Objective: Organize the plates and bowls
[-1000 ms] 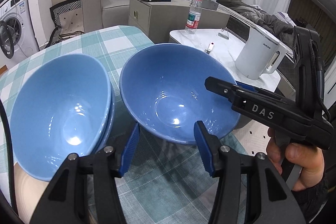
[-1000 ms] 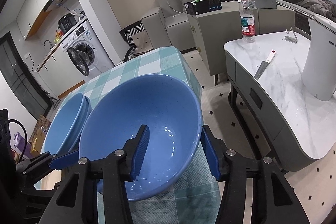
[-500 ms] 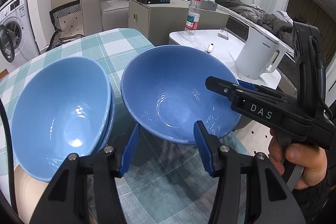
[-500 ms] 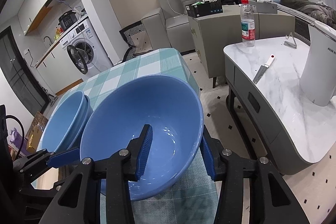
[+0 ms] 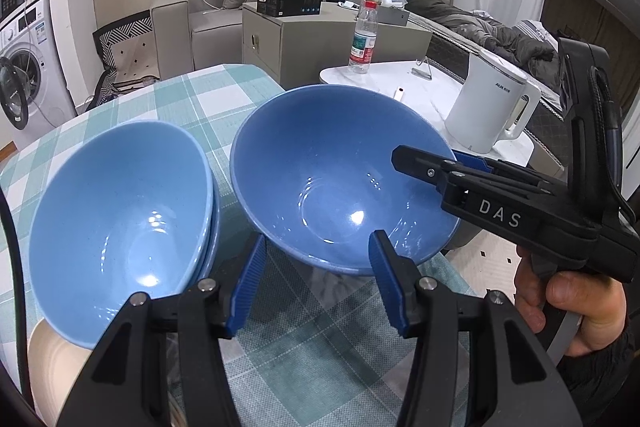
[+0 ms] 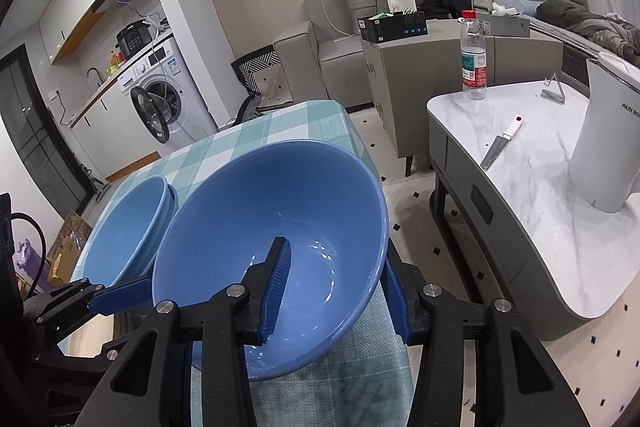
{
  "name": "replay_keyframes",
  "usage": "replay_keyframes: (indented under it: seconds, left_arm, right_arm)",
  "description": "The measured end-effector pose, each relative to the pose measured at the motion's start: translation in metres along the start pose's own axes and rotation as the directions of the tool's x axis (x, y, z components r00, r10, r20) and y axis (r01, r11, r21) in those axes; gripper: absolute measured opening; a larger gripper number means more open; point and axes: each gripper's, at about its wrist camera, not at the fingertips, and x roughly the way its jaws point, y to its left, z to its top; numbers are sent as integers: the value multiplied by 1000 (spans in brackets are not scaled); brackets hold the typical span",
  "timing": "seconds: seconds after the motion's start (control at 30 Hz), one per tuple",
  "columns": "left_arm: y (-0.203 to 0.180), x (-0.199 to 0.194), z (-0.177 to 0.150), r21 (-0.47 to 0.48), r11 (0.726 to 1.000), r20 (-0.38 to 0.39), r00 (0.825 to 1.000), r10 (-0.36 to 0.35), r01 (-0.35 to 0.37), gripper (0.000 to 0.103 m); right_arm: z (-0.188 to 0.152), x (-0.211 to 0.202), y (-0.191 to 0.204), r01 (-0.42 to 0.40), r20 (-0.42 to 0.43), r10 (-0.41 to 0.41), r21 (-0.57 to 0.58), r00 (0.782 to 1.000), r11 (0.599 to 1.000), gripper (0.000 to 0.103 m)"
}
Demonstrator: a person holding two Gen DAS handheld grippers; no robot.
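At left on the teal checked tablecloth (image 5: 320, 359), glossy blue ceramic bowls (image 5: 116, 211) sit nested, apparently the stack to build on. The left gripper (image 5: 316, 283) hovers open and empty. Right of it, the right gripper (image 6: 334, 291) pinches the single blue bowl's (image 6: 256, 227) rim, one finger inside, one outside, tipping it, likely for moving onto the stack.

A single blue bowl (image 5: 336, 183) was tilted above the right edge of the checked tablecloth (image 5: 200, 99), its glossy inside empty and its wall pinched on the right side, its rim raised clear of the cloth there. Just left of it, not touching, a stack of blue bowls (image 5: 120, 211) sat nested and leaned toward the left, near the table's left edge, partly over a cream plate (image 5: 52, 367).
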Motion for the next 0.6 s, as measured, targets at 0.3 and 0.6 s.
replay_keyframes:
  seconds: [0.3, 0.6]
  left_arm:
    - [-1, -12, 3, 8, 1000, 28, 1000, 3, -4, 52]
    - [1, -27, 7, 21, 1000, 59, 998, 12, -13, 53]
  right_arm:
    - [4, -13, 7, -6, 31, 6, -12, 1000, 1000, 46]
    - [10, -29, 16, -16, 72, 18, -23, 997, 1000, 46]
